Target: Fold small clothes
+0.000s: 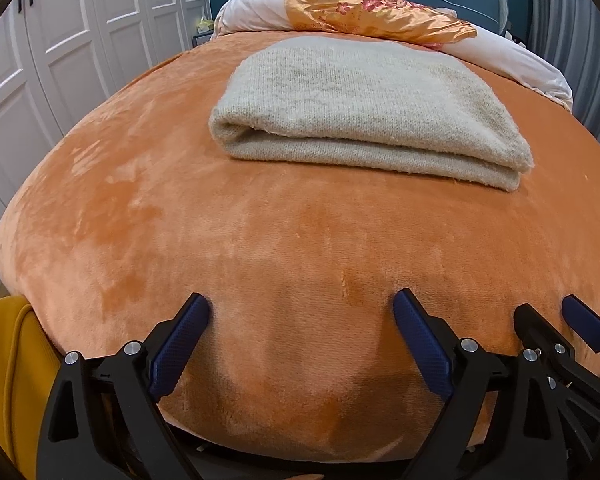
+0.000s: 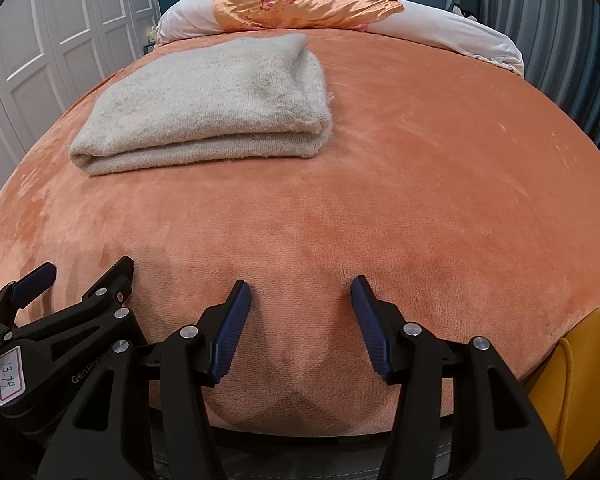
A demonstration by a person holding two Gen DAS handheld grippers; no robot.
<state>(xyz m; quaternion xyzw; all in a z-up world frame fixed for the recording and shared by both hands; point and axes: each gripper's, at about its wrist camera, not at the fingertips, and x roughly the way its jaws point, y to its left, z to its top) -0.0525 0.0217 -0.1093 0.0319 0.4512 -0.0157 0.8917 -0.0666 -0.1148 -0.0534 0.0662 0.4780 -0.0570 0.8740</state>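
Observation:
A cream knitted garment (image 1: 364,112) lies folded into a thick rectangle on the orange plush bed cover (image 1: 180,220), its folded edges facing me. In the right wrist view the same garment (image 2: 208,108) sits at the upper left. My left gripper (image 1: 302,306) hovers open over the bare cover near the bed's front edge, well short of the garment, with nothing between its blue pads. My right gripper (image 2: 300,290) is open too, empty, beside the left one. Each gripper shows in the other's view: the right gripper (image 1: 548,314) at the right edge, the left gripper (image 2: 88,270) at the left.
A white pillow (image 1: 252,8) draped with an orange floral satin cloth (image 1: 372,12) lies at the head of the bed against a blue headboard. White wardrobe doors (image 1: 60,40) stand to the left. Yellow fabric (image 1: 12,368) shows at the bed's near edge.

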